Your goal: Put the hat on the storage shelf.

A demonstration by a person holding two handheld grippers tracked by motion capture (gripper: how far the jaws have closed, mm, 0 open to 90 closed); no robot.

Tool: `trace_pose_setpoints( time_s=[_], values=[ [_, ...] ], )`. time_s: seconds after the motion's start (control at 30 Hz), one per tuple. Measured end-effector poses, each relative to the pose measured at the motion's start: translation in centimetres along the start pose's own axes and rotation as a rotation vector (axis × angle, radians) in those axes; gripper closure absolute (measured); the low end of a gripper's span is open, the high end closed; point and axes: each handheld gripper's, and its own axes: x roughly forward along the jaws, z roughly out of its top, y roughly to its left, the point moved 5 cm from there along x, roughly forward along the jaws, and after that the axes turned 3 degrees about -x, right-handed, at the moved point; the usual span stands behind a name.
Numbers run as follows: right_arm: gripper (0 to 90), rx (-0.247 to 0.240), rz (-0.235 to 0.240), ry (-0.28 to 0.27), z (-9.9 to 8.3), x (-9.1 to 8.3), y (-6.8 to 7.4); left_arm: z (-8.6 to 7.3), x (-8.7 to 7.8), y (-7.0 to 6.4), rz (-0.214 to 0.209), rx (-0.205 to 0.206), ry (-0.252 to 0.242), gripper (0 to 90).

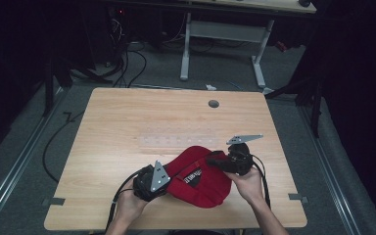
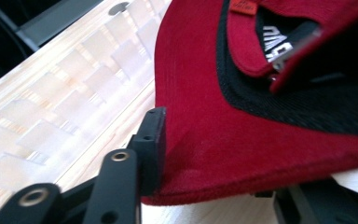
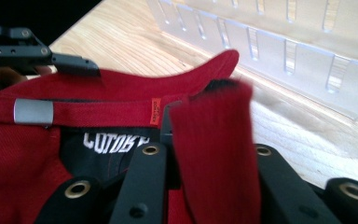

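— While the red cap (image 1: 199, 177) lies upside down near the table's (image 1: 127, 122) front edge, who has it?
— Both: the left gripper (image 1: 162, 180) is clamped on the brim, the right gripper (image 1: 214, 160) pinches the back strap (image 3: 212, 149), pulling opposite ends.

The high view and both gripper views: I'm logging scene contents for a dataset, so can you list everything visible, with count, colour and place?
Cap: one, red with black lining and white lettering, near edge of the table, between the grippers.
Clear rack: one, transparent, slotted, mid-table beyond the cap.
Table: one, light wood, with a grey round hole near the far edge.
Desk frame: one, white, on the floor behind.
Cables: several, black, on the floor.
Left gripper: black, clamped on the cap's brim.
Right gripper: black, clamped on a red strap.
Hands: two, holding the grippers.
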Motion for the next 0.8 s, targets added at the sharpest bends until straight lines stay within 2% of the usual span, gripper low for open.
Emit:
trace_pose_setpoints(
  time_s=[0.13,0.33,0.4,0.47,0.7,0.8],
  values=[
    [76.0,-0.002,0.026,-0.03,0.2,0.0,0.1,0.3,-0.6,-0.6,-0.028,0.018,0.013,69.0],
    [73.3,0.005,0.052,-0.042,0.4,0.2,0.1,0.8,-1.1,-0.6,-0.042,0.02,0.035,72.2],
    [70.8,0.005,0.06,-0.052,0.5,0.3,0.1,0.9,-1.3,-0.7,-0.05,0.014,0.039,74.8],
    [67.2,0.021,0.075,-0.067,0.6,0.3,0.0,0.9,-1.5,-1.0,-0.063,0.025,0.054,76.4],
    [57.9,0.044,0.062,-0.126,1.0,-0.3,-0.6,0.3,-1.9,-1.5,-0.097,0.042,0.112,83.5],
    [54.1,0.05,0.026,-0.167,1.2,-1.0,-1.1,-0.1,-2.2,-1.6,-0.107,0.05,0.133,85.3]
  ],
)
